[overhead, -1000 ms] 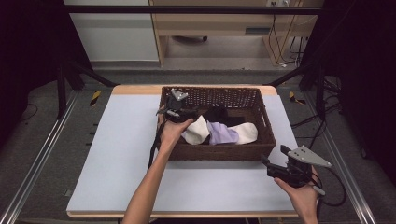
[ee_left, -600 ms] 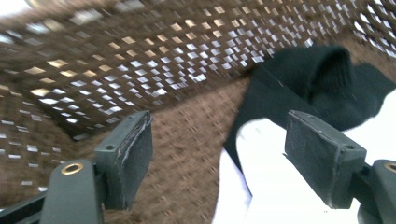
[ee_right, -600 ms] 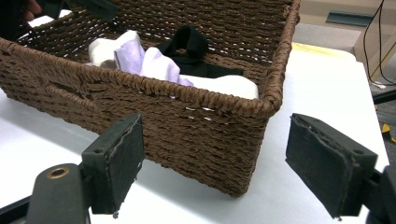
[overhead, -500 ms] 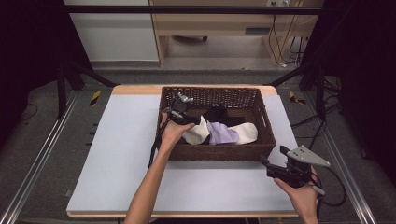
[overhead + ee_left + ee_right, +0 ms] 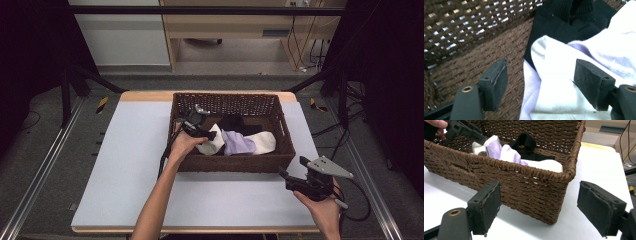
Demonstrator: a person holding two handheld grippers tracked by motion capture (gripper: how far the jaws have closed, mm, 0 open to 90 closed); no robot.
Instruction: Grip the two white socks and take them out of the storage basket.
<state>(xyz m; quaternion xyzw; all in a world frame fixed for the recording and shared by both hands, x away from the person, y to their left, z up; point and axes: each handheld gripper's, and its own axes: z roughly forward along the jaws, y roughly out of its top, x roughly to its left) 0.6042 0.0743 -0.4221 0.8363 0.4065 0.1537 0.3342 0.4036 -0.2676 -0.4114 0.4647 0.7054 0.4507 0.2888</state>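
A brown wicker basket point(image 5: 235, 162) on the white table holds a white sock point(image 5: 216, 142), a lavender sock point(image 5: 239, 142) and a black sock point(image 5: 235, 122). My left gripper point(image 5: 206, 131) reaches into the basket's left part. In the left gripper view its jaws point(image 5: 541, 80) stand wide on either side of the white sock point(image 5: 554, 100) without pressing it. They have just been closing slightly. The black sock point(image 5: 564, 22) lies beyond it. My right gripper point(image 5: 292, 167) hovers open by the basket's front right corner point(image 5: 554, 180), with nothing between its jaws point(image 5: 539, 205).
The basket's woven floor point(image 5: 486, 50) and side wall show left of the socks. White tabletop point(image 5: 125, 165) spreads left of and in front of the basket. A cable point(image 5: 165, 155) trails from the left gripper over the basket's rim.
My left gripper has shifted a little nearer and lower inside the basket, onto the white sock. The right gripper has stayed put.
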